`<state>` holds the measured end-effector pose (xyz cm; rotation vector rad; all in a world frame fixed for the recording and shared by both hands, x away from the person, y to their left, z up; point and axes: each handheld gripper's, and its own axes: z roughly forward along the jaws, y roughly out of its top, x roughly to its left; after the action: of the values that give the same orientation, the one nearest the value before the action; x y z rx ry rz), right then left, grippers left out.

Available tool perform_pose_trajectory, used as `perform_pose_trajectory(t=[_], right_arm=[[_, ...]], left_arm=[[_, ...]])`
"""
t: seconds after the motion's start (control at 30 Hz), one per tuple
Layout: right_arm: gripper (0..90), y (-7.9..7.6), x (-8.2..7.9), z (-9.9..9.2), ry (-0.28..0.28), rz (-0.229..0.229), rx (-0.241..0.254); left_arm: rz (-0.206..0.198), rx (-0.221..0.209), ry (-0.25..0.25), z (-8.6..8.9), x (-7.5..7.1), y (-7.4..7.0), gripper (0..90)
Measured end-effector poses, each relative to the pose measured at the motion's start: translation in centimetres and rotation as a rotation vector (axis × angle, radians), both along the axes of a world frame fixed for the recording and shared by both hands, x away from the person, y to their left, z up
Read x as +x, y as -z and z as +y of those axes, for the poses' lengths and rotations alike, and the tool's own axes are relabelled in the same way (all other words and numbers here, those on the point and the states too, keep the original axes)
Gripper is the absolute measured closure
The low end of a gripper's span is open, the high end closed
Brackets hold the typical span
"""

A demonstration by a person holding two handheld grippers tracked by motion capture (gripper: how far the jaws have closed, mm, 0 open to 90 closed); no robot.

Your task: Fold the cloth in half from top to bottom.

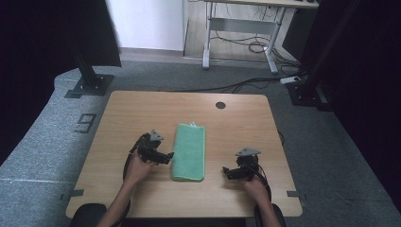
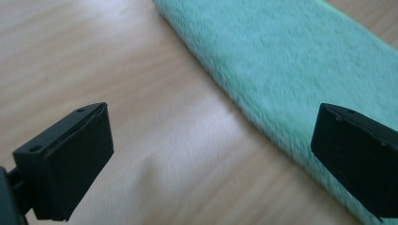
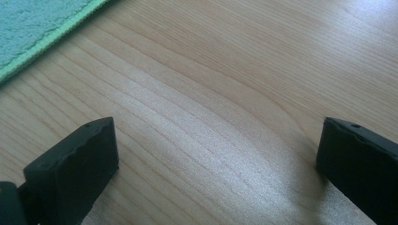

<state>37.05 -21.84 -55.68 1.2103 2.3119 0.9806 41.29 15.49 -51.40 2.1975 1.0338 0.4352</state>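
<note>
Tongs, two: my left gripper [image 1: 169, 156] sits with jaws wide apart just beside the towel's left edge, my right gripper [image 1: 226, 171] equally spread over bare wood, apart from the cloth. Towel [image 1: 189, 151], one, green, folded into a long strip, lies between them mid-table [image 1: 142, 109]. I count one dark round hole [image 1: 220, 105] near the far edge; nothing blocks either gripper.

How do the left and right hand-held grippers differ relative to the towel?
The left hand-held gripper sits right at the green towel, at its left edge; the right hand-held gripper is apart from it, over bare table. In the left gripper view one jaw overlaps the towel; in the right gripper view both jaws frame only wood. Both are open and hold nothing.
</note>
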Motion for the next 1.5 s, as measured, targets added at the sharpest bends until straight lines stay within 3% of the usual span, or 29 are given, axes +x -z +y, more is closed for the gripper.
perform_pose_trajectory(t=[0.2,0.4,0.5,0.7,0.8,0.97,1.17,1.23,1.27,1.37,1.5], right_arm=[[0.0,0.0,0.0,0.0,0.000,0.000,0.000],[0.0,0.0,0.0,0.0,-0.001,0.000,0.000],[0.0,0.0,0.0,0.0,0.000,0.000,0.000],[0.0,-0.1,0.0,0.6,0.003,0.014,0.015],[0.6,-0.4,0.1,1.6,-0.026,0.024,0.039],[0.4,-1.2,0.6,4.4,-0.073,-0.004,0.057],[0.0,-1.2,1.6,8.4,-0.111,-0.022,0.047],[0.0,-0.7,1.9,9.3,-0.113,-0.006,0.007],[0.0,-0.4,2.0,9.5,-0.113,-0.002,-0.020],[0.0,-0.3,1.8,9.5,-0.106,0.004,-0.008],[2.7,-0.6,1.1,9.6,-0.133,-0.008,-0.038]], left_arm=[[0.017,0.021,-0.027,-0.7,2.1,0.8,0.0],[0.041,0.021,-0.036,-1.3,3.0,1.9,0.0],[0.045,0.068,-0.039,-1.7,3.1,2.7,0.0],[0.068,0.008,-0.048,-1.1,3.3,3.3,0.0],[0.068,0.010,-0.044,-1.1,3.3,3.3,0.0],[0.064,0.007,-0.039,-1.1,3.3,3.3,0.0],[0.061,0.005,-0.033,-1.0,3.3,3.4,0.0],[0.060,0.005,-0.036,-1.0,3.3,3.4,0.0],[0.060,0.005,-0.041,-1.1,3.2,3.4,0.0],[0.056,0.004,-0.056,-1.1,3.0,3.4,0.0],[0.057,0.006,-0.050,-1.1,2.3,3.4,0.0]])
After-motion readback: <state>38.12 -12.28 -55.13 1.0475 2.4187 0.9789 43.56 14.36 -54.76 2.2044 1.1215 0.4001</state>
